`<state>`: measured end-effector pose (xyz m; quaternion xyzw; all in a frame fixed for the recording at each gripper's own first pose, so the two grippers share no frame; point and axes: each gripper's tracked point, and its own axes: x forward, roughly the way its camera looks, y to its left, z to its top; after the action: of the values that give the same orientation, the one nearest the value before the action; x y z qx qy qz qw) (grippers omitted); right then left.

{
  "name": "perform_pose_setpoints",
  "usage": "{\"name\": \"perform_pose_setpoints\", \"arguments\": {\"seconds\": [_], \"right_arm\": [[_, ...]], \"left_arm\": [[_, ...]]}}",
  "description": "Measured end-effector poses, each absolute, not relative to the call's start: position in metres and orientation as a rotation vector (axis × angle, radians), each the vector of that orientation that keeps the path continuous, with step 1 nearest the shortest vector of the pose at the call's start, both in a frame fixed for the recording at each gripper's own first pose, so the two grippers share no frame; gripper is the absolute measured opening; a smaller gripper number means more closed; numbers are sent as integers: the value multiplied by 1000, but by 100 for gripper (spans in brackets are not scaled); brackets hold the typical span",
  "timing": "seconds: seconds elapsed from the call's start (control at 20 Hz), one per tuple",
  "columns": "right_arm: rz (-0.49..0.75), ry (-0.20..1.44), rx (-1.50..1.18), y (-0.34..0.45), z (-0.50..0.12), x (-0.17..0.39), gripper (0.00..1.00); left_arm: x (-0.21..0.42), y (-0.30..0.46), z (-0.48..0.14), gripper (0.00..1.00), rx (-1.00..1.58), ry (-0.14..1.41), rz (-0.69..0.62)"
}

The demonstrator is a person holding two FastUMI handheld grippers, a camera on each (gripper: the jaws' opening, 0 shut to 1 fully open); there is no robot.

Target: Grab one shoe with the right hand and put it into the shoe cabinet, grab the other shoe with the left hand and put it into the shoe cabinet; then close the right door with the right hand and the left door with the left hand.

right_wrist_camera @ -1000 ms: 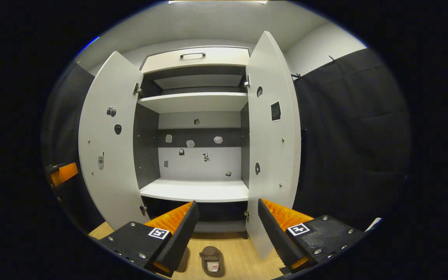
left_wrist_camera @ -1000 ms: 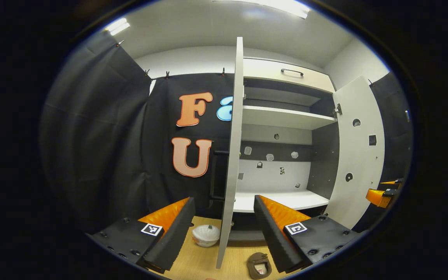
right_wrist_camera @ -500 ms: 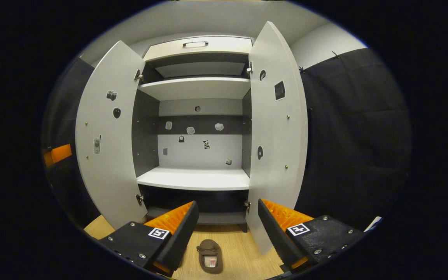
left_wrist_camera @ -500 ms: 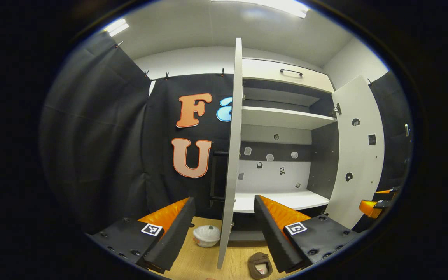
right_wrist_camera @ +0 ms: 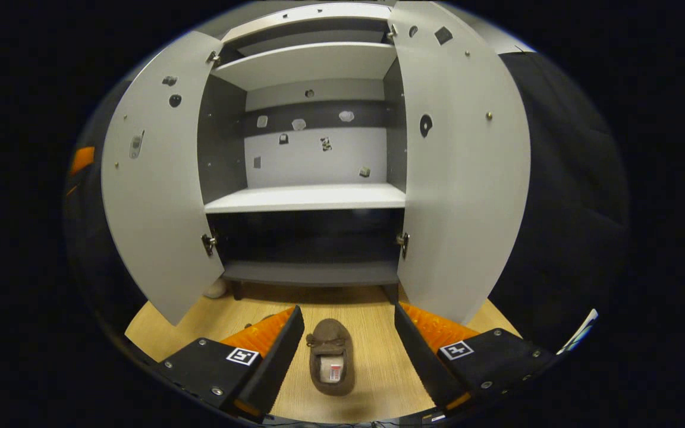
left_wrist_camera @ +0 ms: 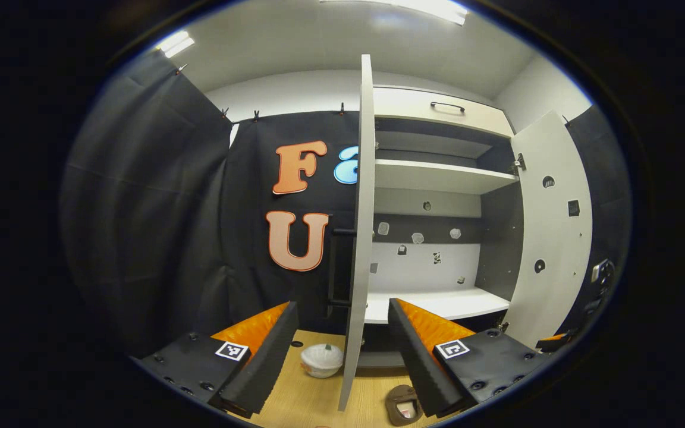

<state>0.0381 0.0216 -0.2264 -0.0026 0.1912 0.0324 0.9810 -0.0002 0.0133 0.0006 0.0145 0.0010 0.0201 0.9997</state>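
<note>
The right tongs point(right_wrist_camera: 348, 362) are wide open and hold nothing, and a brown shoe point(right_wrist_camera: 332, 364) lies on the wooden floor point(right_wrist_camera: 372, 315) right between their two fingers. The left tongs point(left_wrist_camera: 342, 351) are open and empty too. Farther off at 12 o'clock, the shoe cabinet point(right_wrist_camera: 310, 196) stands with both doors open.

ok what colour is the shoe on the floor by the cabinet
Brown, with a bow on top. The shoe shows best in the right gripper view, lying on the wooden floor.
</note>
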Motion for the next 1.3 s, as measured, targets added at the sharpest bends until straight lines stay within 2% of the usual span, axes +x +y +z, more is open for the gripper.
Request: {"name": "perform_pose_setpoints", "arguments": {"seconds": [0.45, 0.55, 0.8, 0.95, 1.05, 1.1, 1.2, 1.3], "right_arm": [[65, 660, -15, 15, -391, 52, 94], [63, 695, -2, 16, -410, 54, 88], [65, 761, -7, 18, -445, 65, 58], [55, 809, 37, 18, -461, 68, 44], [33, 812, 56, 16, -463, 72, 30], [15, 808, 57, 13, -462, 73, 19], [2, 813, 68, 9, -454, 74, 7], [-11, 806, 73, 10, -442, 72, 4]], "left_arm": [[-6, 30, 2, 99, 61, 9, 89], [-8, 35, 1, 99, 68, 13, 103], [-13, 40, -1, 98, 73, 25, 125], [-14, 38, -3, 97, 76, 31, 131], [-17, 37, -5, 97, 78, 34, 131], [-18, 36, -5, 99, 79, 33, 131], [-18, 35, -4, 98, 79, 31, 129], [-21, 32, -5, 98, 81, 30, 127]]}}
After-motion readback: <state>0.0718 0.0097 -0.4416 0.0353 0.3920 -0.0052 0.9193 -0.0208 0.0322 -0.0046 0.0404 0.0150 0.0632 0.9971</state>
